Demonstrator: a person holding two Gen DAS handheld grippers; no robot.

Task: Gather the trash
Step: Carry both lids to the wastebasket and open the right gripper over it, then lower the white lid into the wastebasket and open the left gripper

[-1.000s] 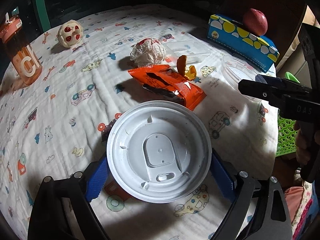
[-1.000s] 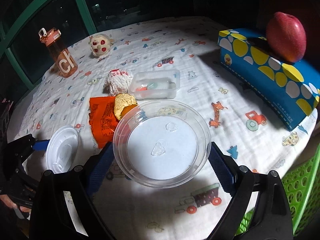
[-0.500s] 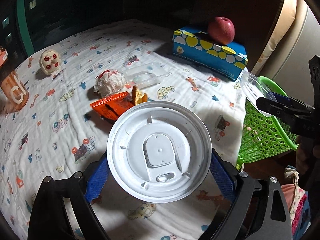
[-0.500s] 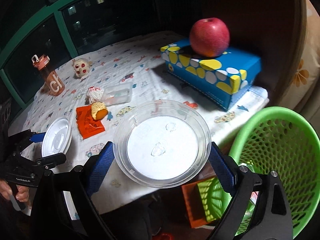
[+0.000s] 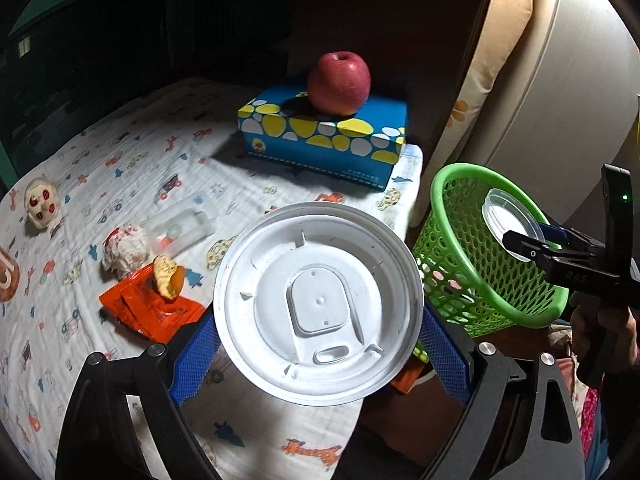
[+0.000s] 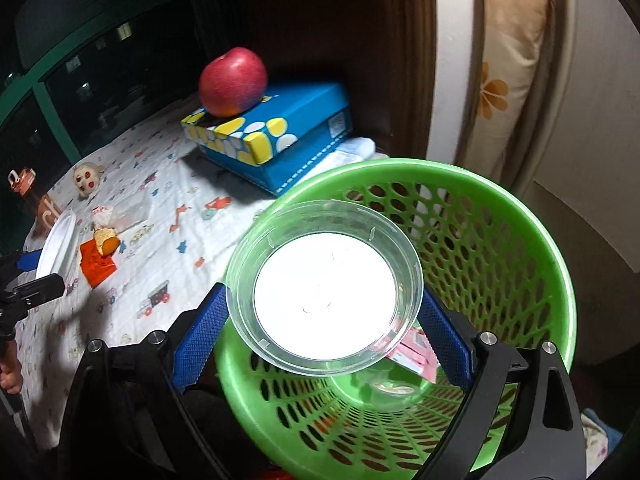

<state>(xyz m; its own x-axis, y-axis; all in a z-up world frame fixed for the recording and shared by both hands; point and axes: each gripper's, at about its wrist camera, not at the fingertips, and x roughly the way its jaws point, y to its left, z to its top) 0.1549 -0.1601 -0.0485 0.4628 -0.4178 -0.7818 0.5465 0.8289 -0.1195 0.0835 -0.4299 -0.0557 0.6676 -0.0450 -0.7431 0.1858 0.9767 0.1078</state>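
My left gripper [image 5: 318, 354] is shut on a white plastic cup lid [image 5: 318, 298] and holds it above the table's right edge. My right gripper [image 6: 322, 330] is shut on a clear plastic lid [image 6: 324, 292] and holds it over the mouth of the green mesh basket [image 6: 500, 248]. The basket [image 5: 464, 240] stands off the table's right end, with the clear lid [image 5: 506, 218] above it. On the table lie an orange wrapper [image 5: 148, 312], a piece of orange peel [image 5: 168, 276], a crumpled paper ball [image 5: 126, 248] and a clear plastic box [image 5: 180, 230].
A blue tissue box [image 5: 324, 140] with a red apple [image 5: 338, 82] on it sits at the table's far right. A small toy head [image 5: 40, 202] and an orange bottle [image 6: 34, 200] stand at the far left. A pink packet [image 6: 412, 350] lies inside the basket.
Both grippers have swung right, off the table toward the basket. The clear lid went from above the table to over the basket's mouth. The white lid now hangs over the table's right edge.
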